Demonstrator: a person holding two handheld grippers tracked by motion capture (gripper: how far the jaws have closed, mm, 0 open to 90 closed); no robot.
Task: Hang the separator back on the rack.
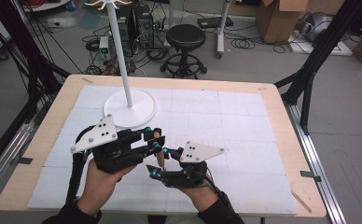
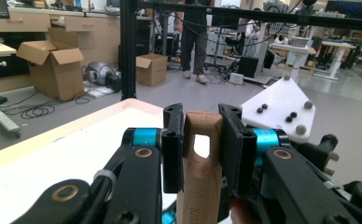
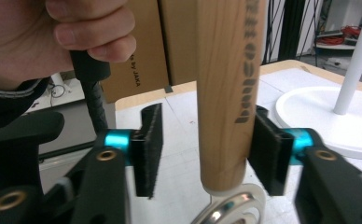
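High view: both hands come in from the bottom edge over the white mat on the table (image 1: 39,154). The left gripper (image 1: 156,140) sits left of centre with its jaws pointing right, and the top end of a wooden handle (image 1: 160,156) is clamped between them. The handle hangs downward from that grip, above the mat. The right gripper (image 1: 155,170) lies just below and to the right, its jaws pointing left toward the lower part of the handle. A white stand (image 1: 128,105) with a round base and a thin upright pole stands farther back on the mat, well apart from both grippers.

Left gripper view: the two black jaws press against both sides of the wooden handle (image 2: 201,168), at the end that carries a slotted hole. The grip is tight, with both pads flat on the wood. The handle runs down and out of the bottom of the picture. The grey plate of the other gripper shows behind on the right.

Right gripper view: the wooden handle (image 3: 228,88) stands upright between the jaws, printed lettering along its side. The right-hand pad (image 3: 268,154) lies against or very close to the wood; the left-hand pad (image 3: 147,149) stands clear with a visible gap. The jaws are partly open and not clamped. A metal ring (image 3: 233,207) sits at the handle's lower end. The person's left hand (image 3: 53,37) is at upper left.
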